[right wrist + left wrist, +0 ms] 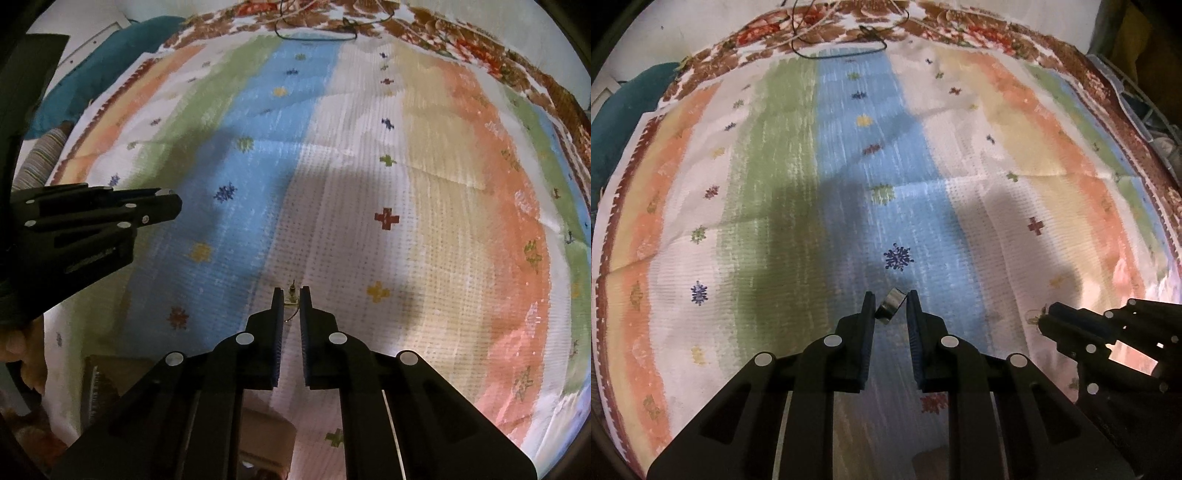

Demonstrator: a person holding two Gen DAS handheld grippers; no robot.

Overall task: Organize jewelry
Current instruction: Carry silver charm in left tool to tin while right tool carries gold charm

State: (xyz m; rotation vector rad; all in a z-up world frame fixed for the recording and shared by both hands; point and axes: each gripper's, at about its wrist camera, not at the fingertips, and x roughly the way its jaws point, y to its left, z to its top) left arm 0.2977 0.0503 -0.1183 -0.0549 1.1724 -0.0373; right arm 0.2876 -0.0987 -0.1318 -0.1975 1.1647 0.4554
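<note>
My left gripper (890, 304) is shut on a wide silver ring (891, 307), held tilted between the fingertips above the blue stripe of the cloth. It also shows in the right wrist view (168, 195) at the left. My right gripper (291, 297) is shut on a small gold earring (291, 295) with a thin hook wire hanging between the pads. In the left wrist view the right gripper (1047, 314) is at the lower right, with the earring (1036, 315) at its tip.
A striped cloth (960, 192) with small flower motifs and a brown floral border covers the surface. A thin black cord necklace (842, 53) lies at the far edge. A teal cushion (617, 110) is at the far left. A brown box (99, 384) sits near left.
</note>
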